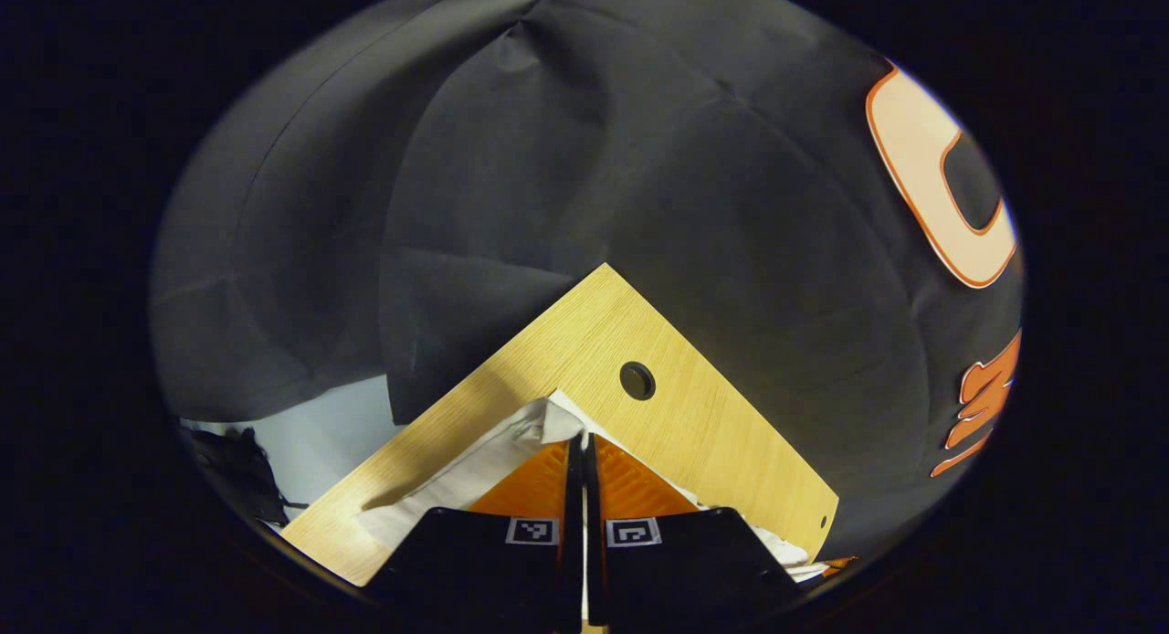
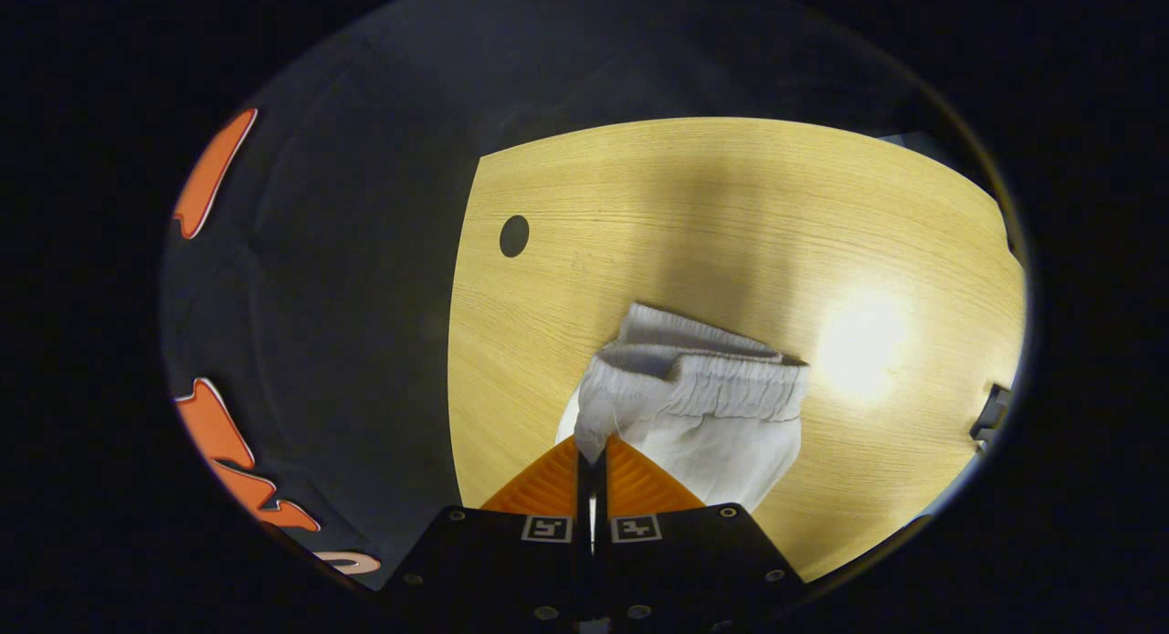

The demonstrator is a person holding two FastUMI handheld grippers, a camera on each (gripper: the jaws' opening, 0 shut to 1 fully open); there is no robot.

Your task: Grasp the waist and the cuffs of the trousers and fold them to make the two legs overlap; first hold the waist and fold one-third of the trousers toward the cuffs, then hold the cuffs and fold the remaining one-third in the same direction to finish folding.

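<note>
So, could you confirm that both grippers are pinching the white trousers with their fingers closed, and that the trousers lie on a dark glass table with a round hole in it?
Not quite: the table is light wood, not dark glass, as the right gripper view shows. The rest holds: the left gripper and right gripper are each closed on the white trousers, and the table has a round hole.

A light wooden desk point(image 2: 731, 214) stands in a booth hung with black cloth point(image 1: 584, 159), which falls in soft folds and creases behind it. Near one corner of the desk is a round cable hole point(image 1: 637, 380). A bright patch of lamp glare point(image 2: 863, 342) sits on the wood grain. Below the cloth's hem, pale floor point(image 1: 320, 442) shows beside the desk.
</note>
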